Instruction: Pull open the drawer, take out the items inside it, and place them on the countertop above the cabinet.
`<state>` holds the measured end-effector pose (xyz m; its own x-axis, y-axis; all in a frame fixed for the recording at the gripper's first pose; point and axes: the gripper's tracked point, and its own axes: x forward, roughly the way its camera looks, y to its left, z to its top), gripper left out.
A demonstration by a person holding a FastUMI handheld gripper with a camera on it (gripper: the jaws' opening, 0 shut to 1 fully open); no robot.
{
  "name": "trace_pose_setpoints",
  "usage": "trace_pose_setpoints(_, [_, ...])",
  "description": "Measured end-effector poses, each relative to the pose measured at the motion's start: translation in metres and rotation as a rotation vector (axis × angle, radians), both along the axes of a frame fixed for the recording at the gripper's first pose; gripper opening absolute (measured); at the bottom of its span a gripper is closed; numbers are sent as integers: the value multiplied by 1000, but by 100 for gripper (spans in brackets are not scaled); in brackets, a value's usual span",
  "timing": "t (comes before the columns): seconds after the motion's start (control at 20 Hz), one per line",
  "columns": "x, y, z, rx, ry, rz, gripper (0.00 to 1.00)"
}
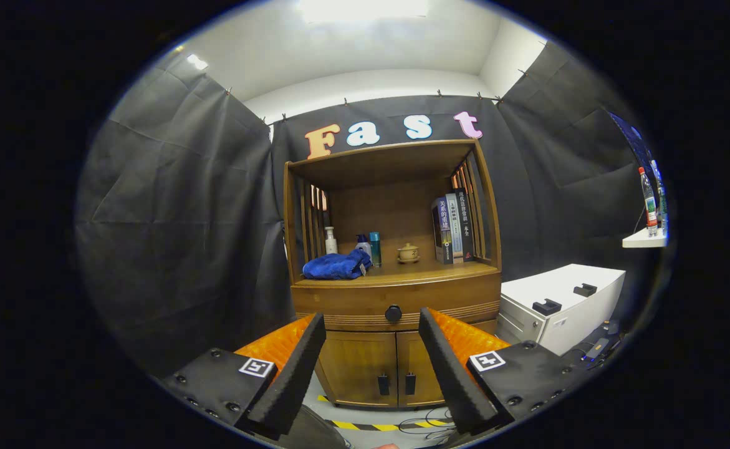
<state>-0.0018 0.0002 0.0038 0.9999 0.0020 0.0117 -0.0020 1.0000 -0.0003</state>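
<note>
Drawer (396, 304): shut, flush in cabinet (371, 368) front, just under countertop (452, 268), above the two doors (377, 365).
Knob (393, 313): small dark round one, mid drawer front, my only hold; sits beyond my fingertips, in line with the gap between them.
Gripper (372, 324): my fingers spread wide, nothing held, not touching cabinet.
Handling: I judge the wood front stiff and a bit heavy, should slide straight out; knob is hard and likely slick, so I pinch it square from both sides and pull level.
Contents: hidden, can't tell what's inside or how it grips.
Countertop: blue cloth (338, 265) at left, bottles (368, 247) behind it, small pot (408, 252) centre, books (453, 229) right; bare wood along the front edge for set-down.
Stage: I'd say approach only, drawer not opened yet.
Risk: fingers slipping off knob if I close off-centre.
</note>
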Motion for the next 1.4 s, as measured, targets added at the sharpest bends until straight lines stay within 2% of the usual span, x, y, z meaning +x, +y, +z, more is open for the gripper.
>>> trace_pose_setpoints(1.0, [3,4,-3,2,17,-1,98])
trace_pose_setpoints(1.2, [47,5,14,16,12,3,98])
trace_pose_setpoints(1.4, [131,1,35,1,-36,-20,98])
